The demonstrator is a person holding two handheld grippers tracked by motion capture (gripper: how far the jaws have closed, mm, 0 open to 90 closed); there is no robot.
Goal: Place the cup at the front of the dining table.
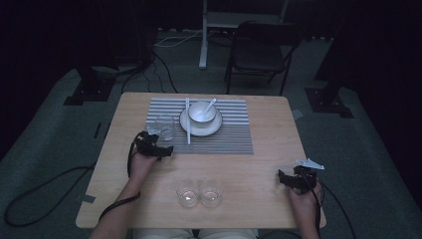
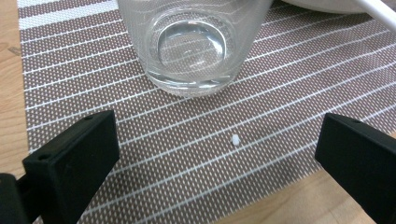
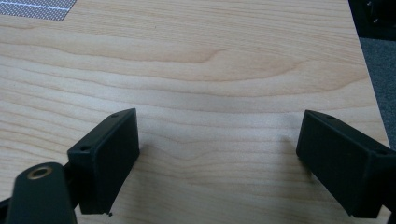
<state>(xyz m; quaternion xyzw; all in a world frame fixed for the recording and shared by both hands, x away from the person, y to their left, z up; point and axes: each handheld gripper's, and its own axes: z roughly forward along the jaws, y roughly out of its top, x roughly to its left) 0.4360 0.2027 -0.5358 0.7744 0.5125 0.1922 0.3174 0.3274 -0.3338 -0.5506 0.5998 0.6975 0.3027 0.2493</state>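
Clear glass tumbler (image 1: 164,127), upright on the striped placemat (image 1: 229,142), at 11 o'clock on the wooden table (image 1: 259,194); no writing legible. Left gripper (image 1: 160,149): jaws wide apart, empty, just short of the tumbler. White chopsticks (image 1: 188,122), long axis 12-to-6, beside the bowl (image 1: 202,112) on its plate (image 1: 215,129). Two glasses (image 1: 199,192) at 6 o'clock. Right gripper (image 1: 283,178): at 4 o'clock, jaws apart, empty, over bare wood.

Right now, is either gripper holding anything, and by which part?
Nothing is held. The left gripper is open short of the glass; the right gripper is open over bare table.
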